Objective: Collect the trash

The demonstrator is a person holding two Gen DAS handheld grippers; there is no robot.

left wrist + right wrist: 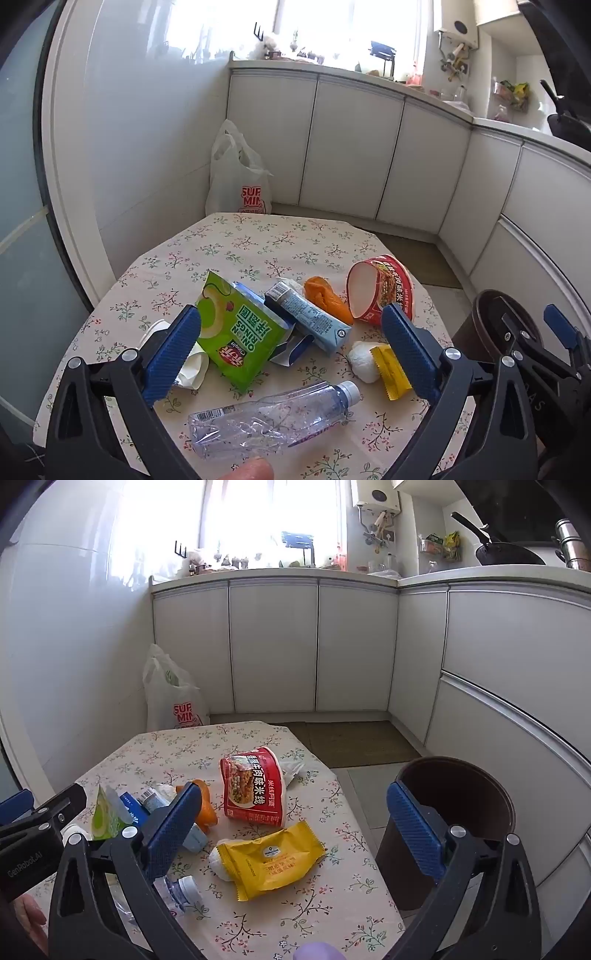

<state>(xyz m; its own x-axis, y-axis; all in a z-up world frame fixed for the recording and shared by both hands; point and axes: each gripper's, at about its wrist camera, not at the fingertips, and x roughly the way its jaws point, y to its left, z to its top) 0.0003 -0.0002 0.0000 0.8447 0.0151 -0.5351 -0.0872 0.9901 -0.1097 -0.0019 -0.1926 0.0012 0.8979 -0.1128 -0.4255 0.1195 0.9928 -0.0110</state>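
Both grippers hover wide and empty: left gripper [291,347] above the onion-ring bag [236,339], right gripper [295,823] above the yellow wrapper [273,856]; the brown bin [454,812] stands just beside the bench [332,904], positioned for short drops.

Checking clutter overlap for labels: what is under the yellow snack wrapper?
A white crumpled wad pokes out from beneath the yellow snack wrapper, on the floral tablecloth. How far the wad extends underneath is hidden.

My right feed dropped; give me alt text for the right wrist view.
The open right gripper hovers over a floral table strewn with trash: a yellow snack wrapper nearest, a red noodle cup on its side behind it. A brown bin stands right of the table.
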